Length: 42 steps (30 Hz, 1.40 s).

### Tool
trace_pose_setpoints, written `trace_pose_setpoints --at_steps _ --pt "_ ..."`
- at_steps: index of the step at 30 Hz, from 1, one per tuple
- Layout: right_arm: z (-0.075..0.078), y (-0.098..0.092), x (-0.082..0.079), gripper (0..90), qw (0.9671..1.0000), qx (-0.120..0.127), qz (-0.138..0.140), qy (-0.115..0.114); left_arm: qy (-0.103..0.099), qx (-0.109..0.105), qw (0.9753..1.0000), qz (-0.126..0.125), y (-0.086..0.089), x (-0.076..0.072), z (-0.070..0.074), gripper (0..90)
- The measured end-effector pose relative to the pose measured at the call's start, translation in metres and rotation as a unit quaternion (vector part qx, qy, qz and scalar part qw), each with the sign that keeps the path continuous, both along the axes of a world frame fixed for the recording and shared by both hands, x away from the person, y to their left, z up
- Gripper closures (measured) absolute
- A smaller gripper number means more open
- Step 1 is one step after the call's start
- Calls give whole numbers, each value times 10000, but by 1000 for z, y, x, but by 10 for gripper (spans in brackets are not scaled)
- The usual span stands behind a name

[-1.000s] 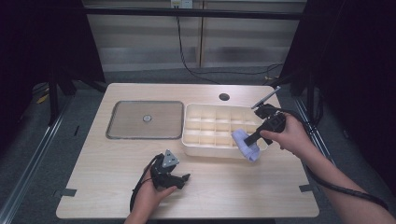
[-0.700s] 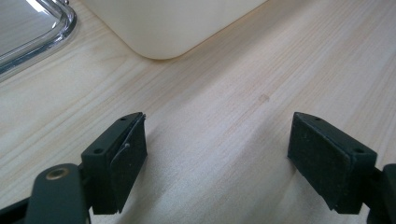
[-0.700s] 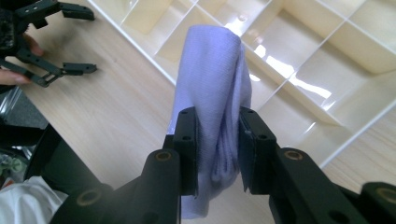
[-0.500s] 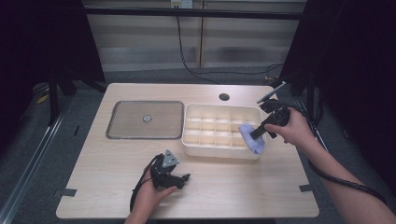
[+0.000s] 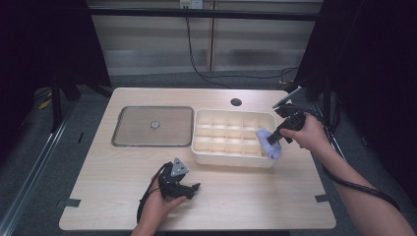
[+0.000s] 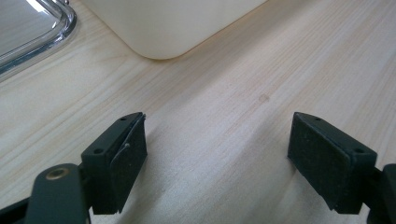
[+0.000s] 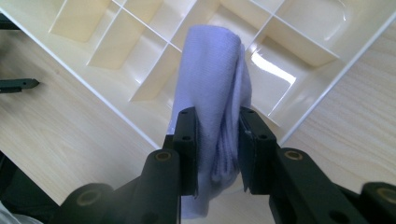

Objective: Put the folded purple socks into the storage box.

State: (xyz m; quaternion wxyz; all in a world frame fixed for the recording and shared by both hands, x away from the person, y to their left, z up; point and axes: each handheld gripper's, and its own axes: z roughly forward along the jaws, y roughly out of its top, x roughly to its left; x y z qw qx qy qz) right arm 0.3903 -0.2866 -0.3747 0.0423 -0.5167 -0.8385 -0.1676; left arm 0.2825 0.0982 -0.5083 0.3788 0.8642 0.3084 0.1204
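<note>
A pale blue folded cloth (image 7: 215,88) hangs between the jaws of my right gripper (image 7: 218,140), which is shut on it. In the high view the cloth (image 5: 268,141) hovers over the right end of a cream divided organizer tray (image 5: 231,158), with the right gripper (image 5: 281,132) just beside it. The tray's compartments (image 7: 126,46) look bare under the cloth. My left gripper (image 5: 193,189) rests low over the table's front, open, with nothing between its jaws (image 6: 217,154). Ahead of it I see a corner of the cream tray (image 6: 163,28).
A flat metal tray (image 5: 152,126) with a small round knob lies left of the organizer; its rim (image 6: 42,32) shows at the upper left of the left gripper view. A round cable hole (image 5: 236,102) sits near the table's back edge. Dark frames flank the table.
My right gripper has carried the cloth up and back, from the tray's front right corner to above its right-hand compartments. The left gripper has stayed still.
</note>
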Motion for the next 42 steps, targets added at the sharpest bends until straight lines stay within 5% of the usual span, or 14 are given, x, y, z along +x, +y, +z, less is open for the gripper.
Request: trace_pose_setpoints --at_steps 42 --pt "-41 6 -1 718 9984 -497 138 226 -5 43 10000 -32 0 0 0 191"
